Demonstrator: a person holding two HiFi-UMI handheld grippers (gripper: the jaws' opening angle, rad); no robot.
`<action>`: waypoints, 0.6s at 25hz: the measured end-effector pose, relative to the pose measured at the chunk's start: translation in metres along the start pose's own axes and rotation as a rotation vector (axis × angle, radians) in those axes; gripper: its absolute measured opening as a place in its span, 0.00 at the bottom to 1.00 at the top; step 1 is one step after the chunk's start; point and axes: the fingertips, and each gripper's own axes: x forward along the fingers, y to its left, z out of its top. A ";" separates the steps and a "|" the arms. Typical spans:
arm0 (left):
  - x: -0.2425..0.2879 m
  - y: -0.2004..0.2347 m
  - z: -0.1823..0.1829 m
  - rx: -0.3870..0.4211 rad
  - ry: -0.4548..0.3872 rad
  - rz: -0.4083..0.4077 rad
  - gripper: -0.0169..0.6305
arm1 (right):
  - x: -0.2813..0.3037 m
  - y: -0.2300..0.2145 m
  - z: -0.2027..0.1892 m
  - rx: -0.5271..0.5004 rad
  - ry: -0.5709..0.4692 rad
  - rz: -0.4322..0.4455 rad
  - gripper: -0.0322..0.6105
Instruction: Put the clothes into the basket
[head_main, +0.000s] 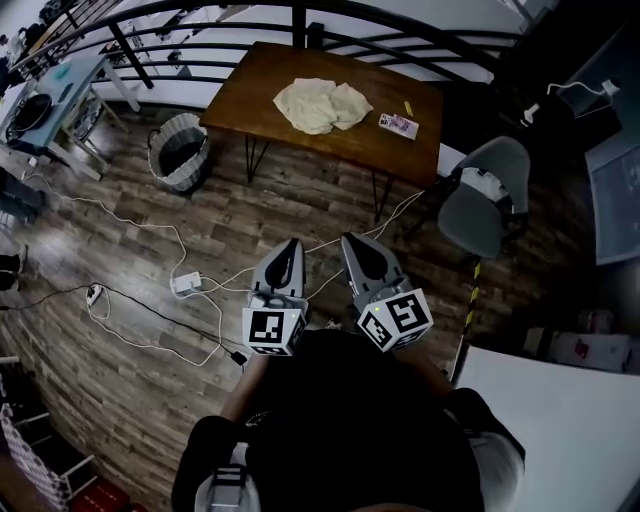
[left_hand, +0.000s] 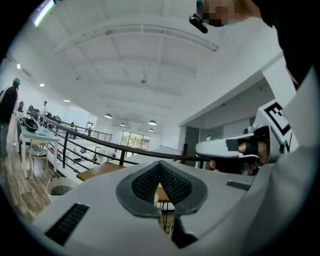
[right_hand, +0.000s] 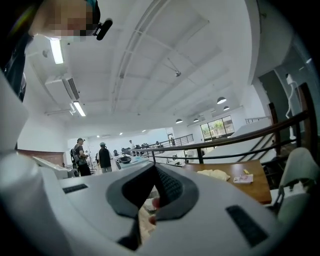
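Observation:
A heap of cream clothes (head_main: 320, 105) lies on the brown wooden table (head_main: 290, 70) ahead of me; in the right gripper view the clothes (right_hand: 215, 174) show on the table (right_hand: 260, 190) past the jaws. The round woven basket (head_main: 180, 150) stands on the floor left of the table, and the basket (left_hand: 60, 187) also shows in the left gripper view. My left gripper (head_main: 291, 246) and right gripper (head_main: 352, 241) are held side by side over the floor, well short of the table. The left gripper (left_hand: 160, 164) and the right gripper (right_hand: 153, 168) both have their jaws shut and hold nothing.
A grey office chair (head_main: 485, 205) stands right of the table. A small printed card (head_main: 398, 124) lies on the table's right part. White cables and a power strip (head_main: 185, 283) trail over the wood floor. A black railing (head_main: 300, 25) runs behind the table.

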 end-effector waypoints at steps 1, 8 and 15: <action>0.006 0.006 0.002 -0.006 -0.003 -0.010 0.04 | 0.008 -0.001 0.002 0.003 -0.005 -0.009 0.06; 0.044 0.063 0.030 0.021 -0.040 -0.071 0.04 | 0.081 0.004 0.017 -0.009 -0.026 -0.046 0.07; 0.058 0.123 0.036 0.036 -0.015 -0.115 0.04 | 0.141 0.028 0.010 -0.018 -0.013 -0.068 0.07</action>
